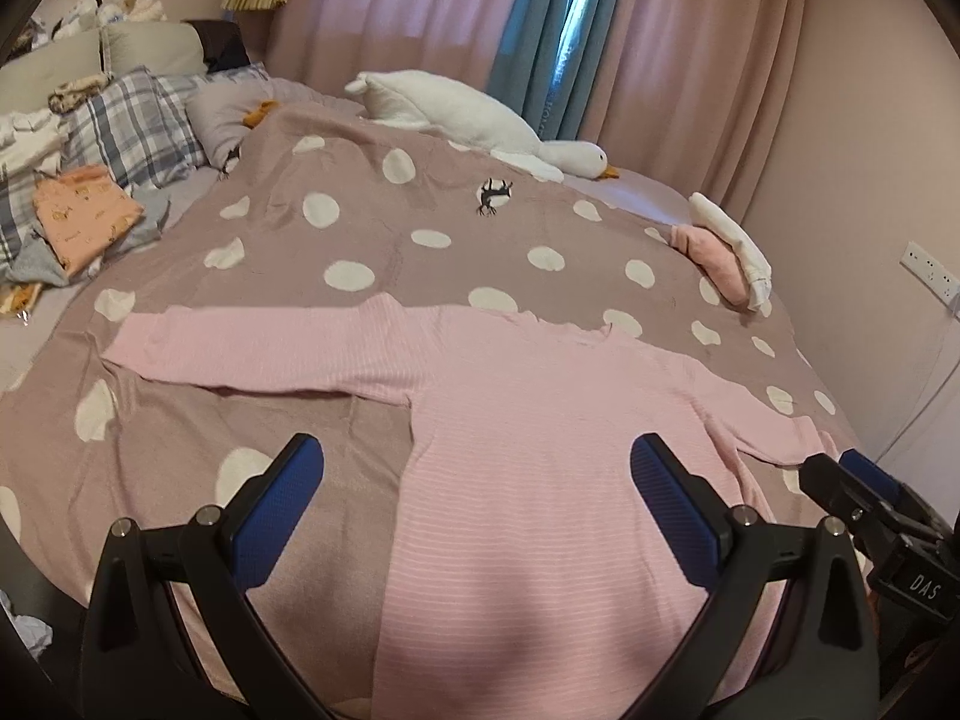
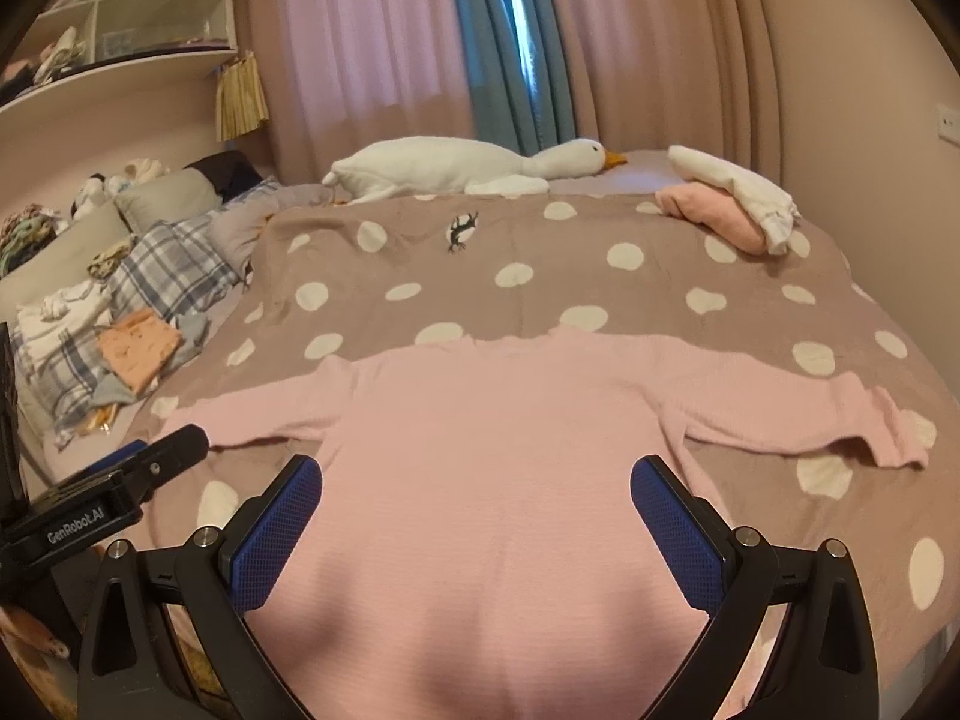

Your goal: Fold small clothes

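Note:
A pink striped long-sleeved top (image 1: 540,432) lies spread flat on the polka-dot blanket (image 1: 360,228), both sleeves stretched out sideways. It also shows in the right wrist view (image 2: 480,450). My left gripper (image 1: 477,474) is open and empty, held above the top's lower left part. My right gripper (image 2: 477,480) is open and empty above the top's lower middle. The right gripper shows in the left wrist view (image 1: 852,480) near the right sleeve. The left gripper shows in the right wrist view (image 2: 150,456) by the left sleeve.
A white plush goose (image 2: 468,168) lies at the far edge of the bed. Folded pink and white clothes (image 2: 732,204) sit at the far right. A pile of unfolded clothes (image 1: 78,216) and plaid pillows (image 1: 132,120) lie at the left. Curtains hang behind.

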